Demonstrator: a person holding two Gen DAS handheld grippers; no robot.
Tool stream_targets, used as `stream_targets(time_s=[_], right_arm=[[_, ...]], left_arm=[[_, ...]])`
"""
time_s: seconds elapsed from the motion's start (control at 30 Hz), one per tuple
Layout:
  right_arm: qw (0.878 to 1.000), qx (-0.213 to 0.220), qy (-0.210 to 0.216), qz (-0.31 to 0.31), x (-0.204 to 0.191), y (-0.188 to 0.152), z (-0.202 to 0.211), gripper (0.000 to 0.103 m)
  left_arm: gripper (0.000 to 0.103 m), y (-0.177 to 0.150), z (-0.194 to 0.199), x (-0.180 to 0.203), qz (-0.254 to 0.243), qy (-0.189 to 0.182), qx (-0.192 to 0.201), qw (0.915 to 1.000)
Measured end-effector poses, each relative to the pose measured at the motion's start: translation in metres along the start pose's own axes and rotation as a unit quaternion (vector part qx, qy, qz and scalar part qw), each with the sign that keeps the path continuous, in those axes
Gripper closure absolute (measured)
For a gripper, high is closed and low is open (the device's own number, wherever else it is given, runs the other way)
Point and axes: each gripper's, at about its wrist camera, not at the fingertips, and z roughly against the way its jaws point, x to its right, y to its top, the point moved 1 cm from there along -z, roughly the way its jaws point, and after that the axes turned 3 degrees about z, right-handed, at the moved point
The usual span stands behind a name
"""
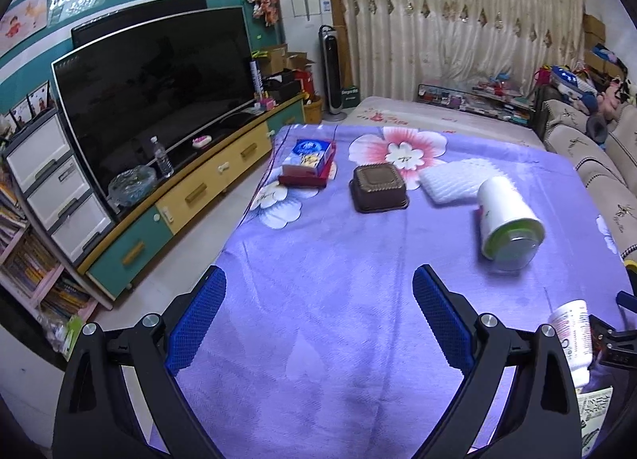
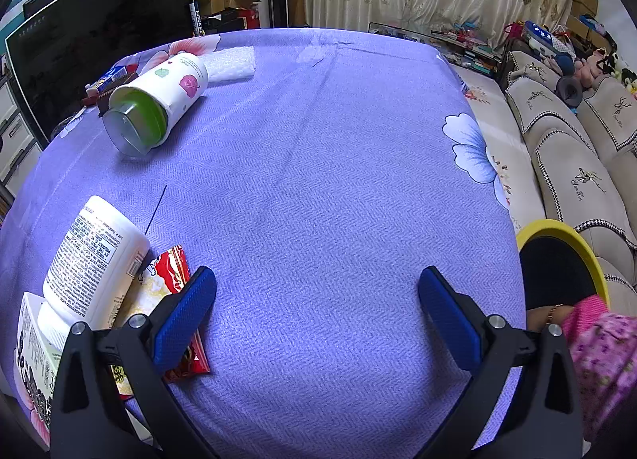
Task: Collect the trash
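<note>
Trash lies on a purple flowered tablecloth [image 1: 318, 260]. A white canister with a green rim [image 1: 507, 220] lies on its side; it also shows in the right wrist view [image 2: 159, 100]. Beyond it are white foam padding [image 1: 454, 180], a brown plastic tray [image 1: 378, 188] and a blue and red box [image 1: 308, 162]. A white pill bottle [image 2: 93, 264] lies on a red snack wrapper [image 2: 175, 288] beside my right gripper's left finger; the bottle also shows in the left wrist view [image 1: 571, 335]. My left gripper [image 1: 318, 311] is open and empty. My right gripper [image 2: 318, 311] is open and empty.
A yellow-rimmed black bin [image 2: 565, 264] stands off the table's right edge, by a beige sofa [image 2: 577, 148]. A large TV [image 1: 159, 92] on a green and yellow cabinet [image 1: 191, 196] stands to the left. A printed white box [image 2: 36, 359] lies at the near left.
</note>
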Motion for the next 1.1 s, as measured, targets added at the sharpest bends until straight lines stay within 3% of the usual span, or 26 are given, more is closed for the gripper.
stream_targets(time_s=[0.17,0.4,0.73,1.1], right_arm=[[1.0,0.0,0.0,0.0,0.0,0.0,0.0,0.005],[1.0,0.0,0.0,0.0,0.0,0.0,0.0,0.005],[1.0,0.0,0.0,0.0,0.0,0.0,0.0,0.005],[1.0,0.0,0.0,0.0,0.0,0.0,0.0,0.005]], left_arm=[[0.009,-0.004,-0.013,0.0,-0.01,0.009,-0.015,0.9998],[0.009,-0.002,-0.016,-0.006,0.004,-0.008,-0.011,0.9999],[0.009,-0.005,0.028,-0.016,-0.001,-0.064,0.039,0.9972],[0.009,-0.022,0.06,-0.055,0.018,-0.067,0.05,0.9963]])
